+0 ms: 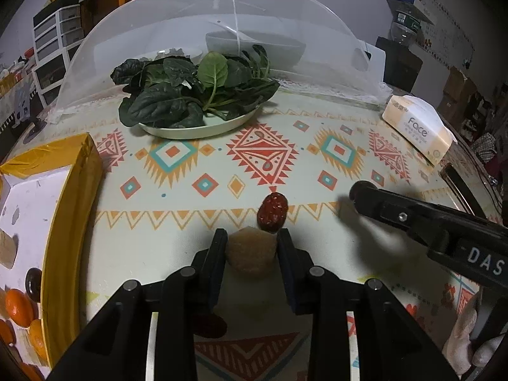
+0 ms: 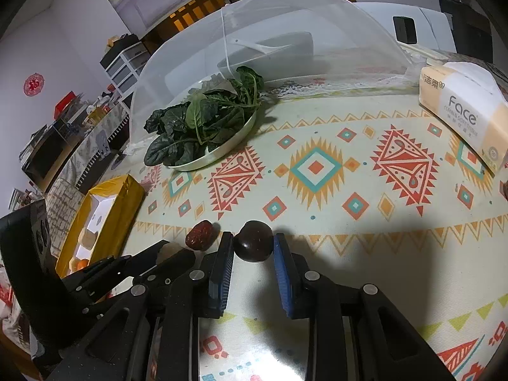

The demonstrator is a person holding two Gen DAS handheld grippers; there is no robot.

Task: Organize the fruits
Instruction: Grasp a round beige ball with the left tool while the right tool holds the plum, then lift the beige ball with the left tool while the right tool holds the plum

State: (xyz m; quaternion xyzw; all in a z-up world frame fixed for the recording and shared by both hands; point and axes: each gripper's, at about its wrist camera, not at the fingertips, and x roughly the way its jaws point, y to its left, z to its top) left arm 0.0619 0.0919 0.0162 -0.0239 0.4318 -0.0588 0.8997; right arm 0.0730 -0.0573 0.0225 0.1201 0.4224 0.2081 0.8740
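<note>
At the far left, a yellow box (image 1: 71, 190) is sitting open on the patterned tablecloth (image 1: 317, 171), its white inside holding oranges (image 1: 17, 308), a dark round fruit (image 1: 33, 284) and a tan piece. Behind it, a plate (image 1: 203, 127) heaped with dark leafy greens (image 1: 193, 92) is resting at the edge of a white mesh food cover (image 1: 222, 31).

Moving toward the middle, the left gripper (image 1: 252, 241) is straddling a tan, rough-skinned fruit (image 1: 250, 255) — its fingers are spread with the fruit between them, close on both sides, though whether they are actually pressing it is unclear. A red date (image 1: 273, 212) is lying just beyond that fruit, touching or nearly touching it, and another dark red piece (image 1: 209, 325) is showing on the cloth beneath the gripper body.

Further right, the right gripper (image 2: 254, 244) is bracketing a dark purple round fruit (image 2: 254, 245) on the cloth; its blue pads (image 2: 281, 273) are standing apart, a sliver of gap showing beside the fruit — not clamped. At the far right a tissue pack (image 2: 463, 117) marked "Face" is lying near the table edge.
</note>
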